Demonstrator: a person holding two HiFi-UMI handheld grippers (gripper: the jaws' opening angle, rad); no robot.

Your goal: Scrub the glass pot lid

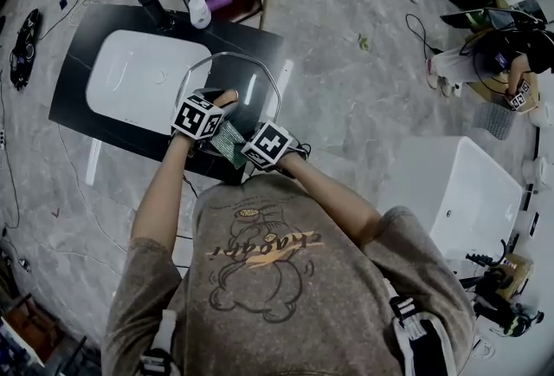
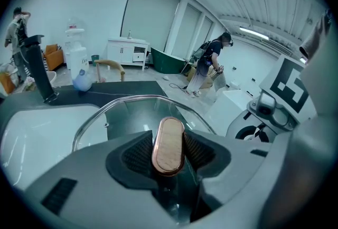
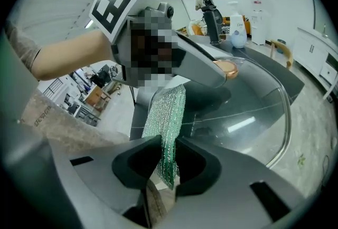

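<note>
- Two grippers share the work. The left gripper [image 2: 169, 155] has its fingers clamped on the oblong, copper-rimmed wooden knob [image 2: 168, 138] of the glass pot lid [image 1: 249, 75]. The right gripper [image 3: 168, 162] has its fingers pinched on a green mesh scouring cloth [image 3: 170, 112].
- The lid hangs tilted in the air above the black counter [image 1: 78, 97], just beside the white sink basin [image 1: 130, 75], and seems to rest on nothing.
- The cloth sits at the lid's near edge, close to the left gripper. Whether it presses on the glass cannot be told.
- The step in hand looks like wiping the cloth across the glass while the other hand steadies the lid.
- The knob needs a firm hold, because a push far from it would probably swing the lid. Strokes near the knob should twist it least.
- Moderate pressure seems best, met squarely by the left hand. The flat of the cloth should meet the glass, not the hard fingers, which could knock or scratch it.
- Only a narrow strip of cloth sits between the fingers and the rest is loose, so a hard drag along the metal rim could pull it free.
- Scrubbing over the basin rather than the counter would likely be kinder to the lid if it slips.
</note>
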